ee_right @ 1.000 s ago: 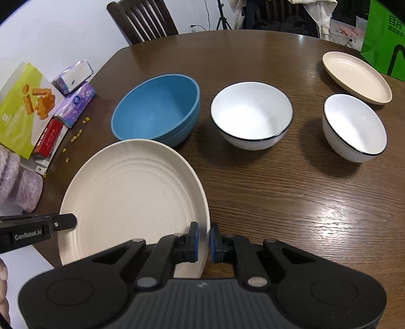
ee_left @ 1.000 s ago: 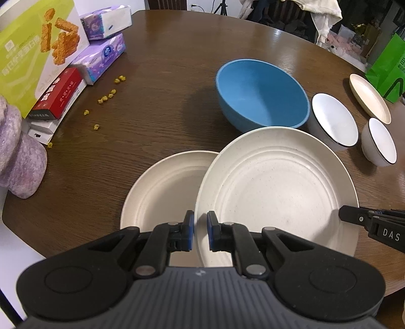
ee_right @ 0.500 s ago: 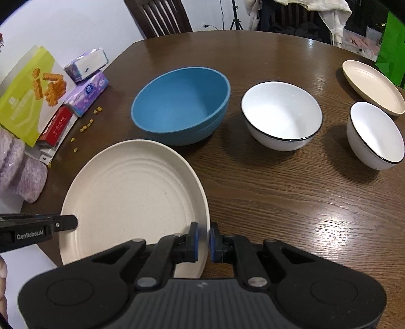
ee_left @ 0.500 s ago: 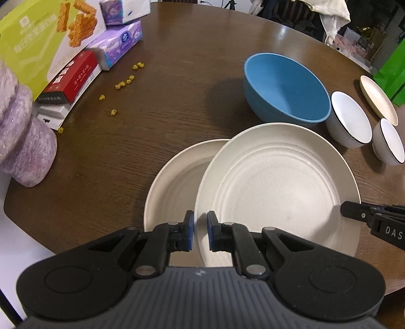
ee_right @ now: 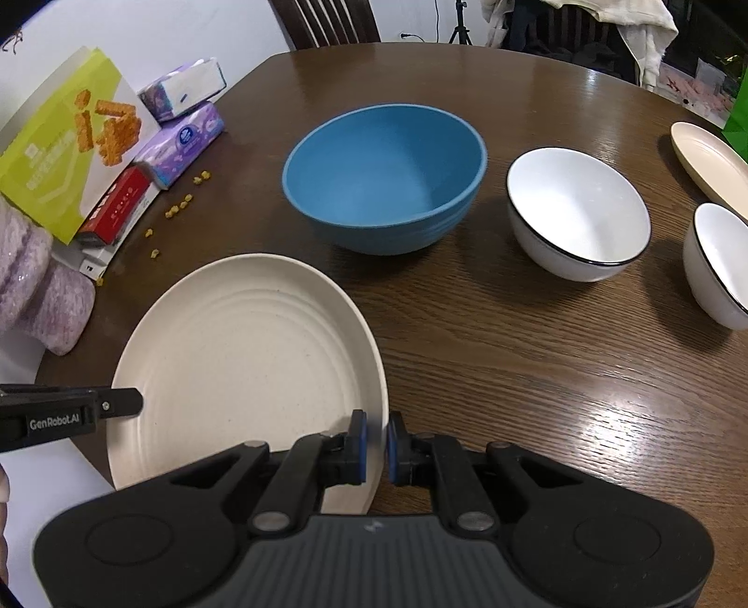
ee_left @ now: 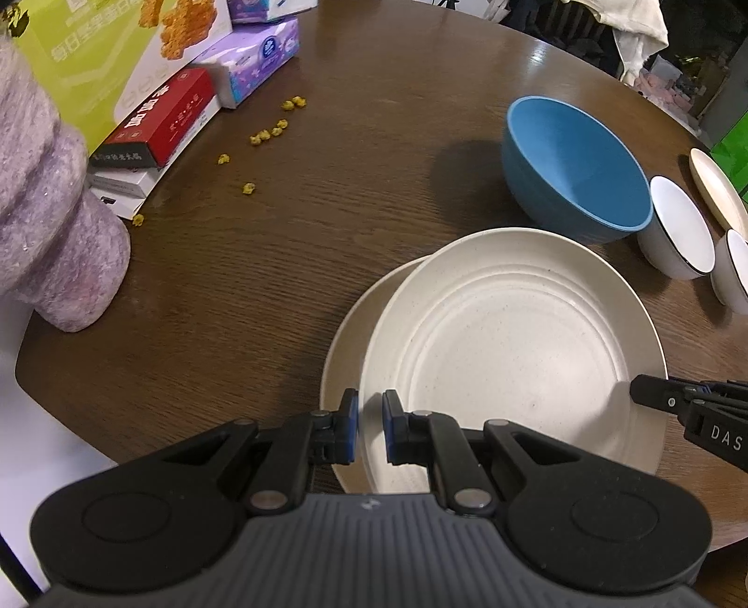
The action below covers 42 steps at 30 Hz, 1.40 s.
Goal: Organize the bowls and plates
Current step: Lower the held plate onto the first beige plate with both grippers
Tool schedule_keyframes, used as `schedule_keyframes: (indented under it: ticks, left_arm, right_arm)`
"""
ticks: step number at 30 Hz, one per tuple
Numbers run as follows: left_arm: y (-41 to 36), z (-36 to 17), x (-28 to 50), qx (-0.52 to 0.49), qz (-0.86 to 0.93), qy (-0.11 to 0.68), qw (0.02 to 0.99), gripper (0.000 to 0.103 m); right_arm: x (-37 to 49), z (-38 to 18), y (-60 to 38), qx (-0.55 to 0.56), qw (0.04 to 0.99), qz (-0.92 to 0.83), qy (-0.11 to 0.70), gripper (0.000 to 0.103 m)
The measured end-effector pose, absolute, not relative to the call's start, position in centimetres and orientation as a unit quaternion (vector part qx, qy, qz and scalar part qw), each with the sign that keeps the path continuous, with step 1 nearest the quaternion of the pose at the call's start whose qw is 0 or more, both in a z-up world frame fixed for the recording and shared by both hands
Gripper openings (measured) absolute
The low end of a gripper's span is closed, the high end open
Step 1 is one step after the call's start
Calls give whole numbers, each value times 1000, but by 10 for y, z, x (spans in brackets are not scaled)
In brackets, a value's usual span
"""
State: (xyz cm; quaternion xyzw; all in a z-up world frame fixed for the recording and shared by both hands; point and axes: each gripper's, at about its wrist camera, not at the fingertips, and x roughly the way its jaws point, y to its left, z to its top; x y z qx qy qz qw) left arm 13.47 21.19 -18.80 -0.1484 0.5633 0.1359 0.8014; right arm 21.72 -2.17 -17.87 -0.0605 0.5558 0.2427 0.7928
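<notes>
A large cream plate is held over the table by both grippers. My left gripper is shut on its near left rim, and my right gripper is shut on its right rim. Under it lies a second cream plate, showing as a crescent along the held plate's left side in the left wrist view. Behind the plates stands a blue bowl. Right of it are two white bowls with dark rims and a small cream plate.
Snack and tissue boxes and a purple fuzzy object crowd the table's left edge, with yellow crumbs nearby. A chair stands behind the round dark wooden table. A green bag is at far right.
Both grippers carried the held plate left and slightly down, so it now covers most of the lower plate. The boxes and purple object came closer in the left wrist view.
</notes>
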Motion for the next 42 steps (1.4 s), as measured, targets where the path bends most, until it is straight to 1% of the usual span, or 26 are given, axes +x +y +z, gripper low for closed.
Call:
schedule_keyframes:
  ticks: [13,33,42]
  left_arm:
    - [224,-195,136,-146,139,570,797,11]
    - [219,-199,140,-120,142,579,794,11]
    - [218,-201,147,-114,149,598,779,11]
  right_arm:
    - [216,-188,-2,-82,790,243,558,9]
    - [213,-202,16,-123,789,234,554,11]
    - [214,-203,23,-142,783,226,562,11]
